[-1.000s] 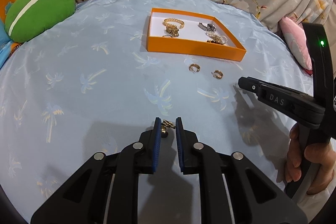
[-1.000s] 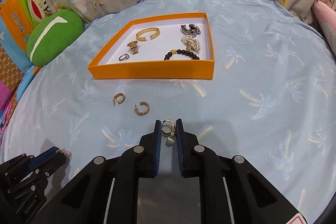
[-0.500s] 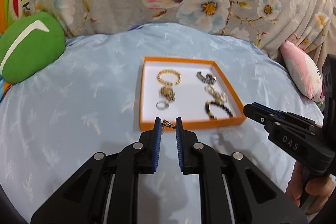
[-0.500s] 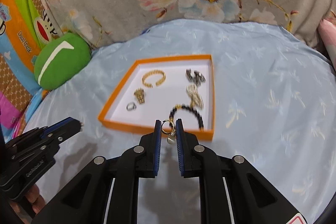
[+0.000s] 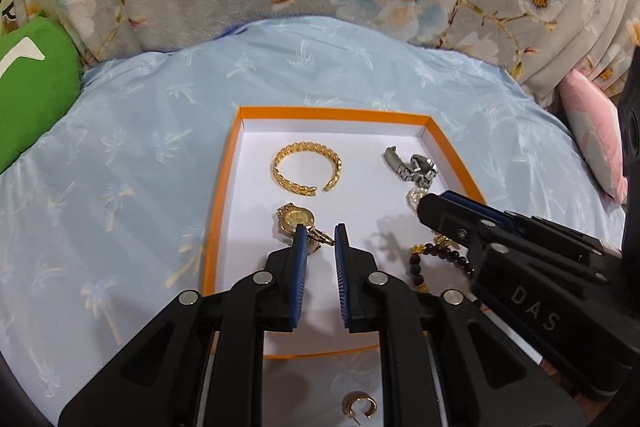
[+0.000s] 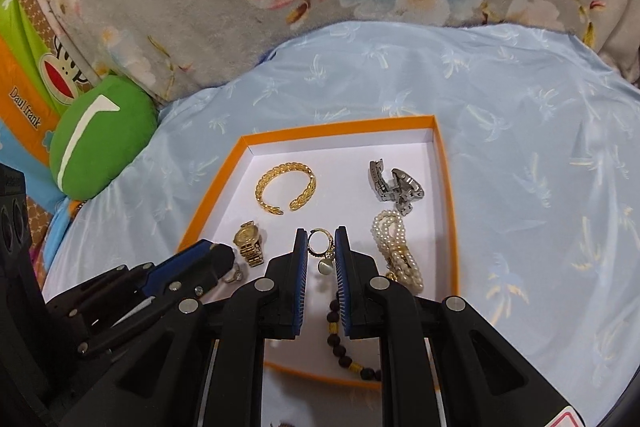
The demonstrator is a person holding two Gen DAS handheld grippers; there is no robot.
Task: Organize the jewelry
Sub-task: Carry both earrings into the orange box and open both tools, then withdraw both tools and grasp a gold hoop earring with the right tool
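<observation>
"DAS" on the right tool; "Daul frank" on the cartoon-monkey cloth.

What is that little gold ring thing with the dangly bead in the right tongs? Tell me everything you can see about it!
The gold earring is a small shiny hoop that looks like metal, with a pale round bead hanging below it. The right tongs pinch it between their blue pads, holding the hoop upright. It hangs over the white inside of the orange box, touching only the pads.

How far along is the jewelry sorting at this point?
Done: gold bangle, gold watch, silver watch and pearls lie in the orange box. In hand: each hand-held gripper, left and right, holds an earring above it. Left: one gold hoop on the cloth.
</observation>
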